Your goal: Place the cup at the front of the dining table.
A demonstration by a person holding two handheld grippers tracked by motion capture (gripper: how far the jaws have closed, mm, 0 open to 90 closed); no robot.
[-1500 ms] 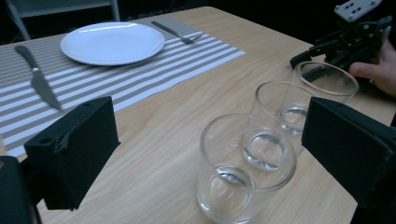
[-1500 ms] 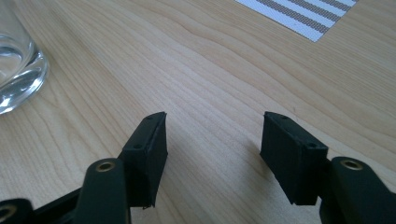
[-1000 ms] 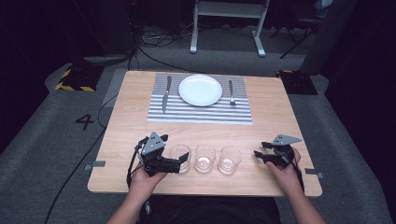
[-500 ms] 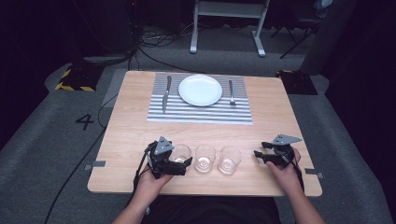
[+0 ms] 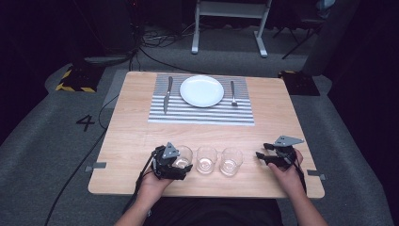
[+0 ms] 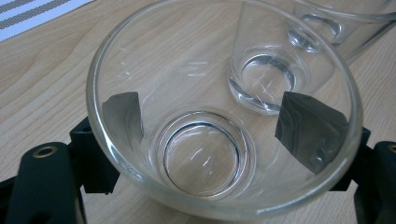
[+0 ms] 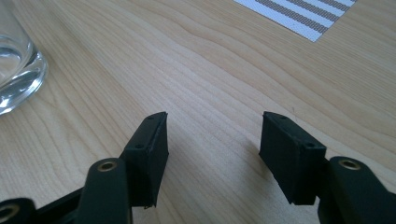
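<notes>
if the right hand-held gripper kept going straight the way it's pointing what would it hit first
Probably the nearest glass. The right hand-held gripper points left along the row of glasses, with bare table between; its own view suggests it may aim slightly beyond the glass.

Looks like a recording studio or lab, not a home. Around the wooden table (image 5: 141, 127): grey carpet (image 5: 47, 155), dark surrounds, cables (image 5: 155, 44) trailing behind it, a white stand's legs (image 5: 228, 26) beyond, hazard-striped tape (image 5: 70, 87) and a floor-marked "4" (image 5: 85, 123) to its left.
</notes>
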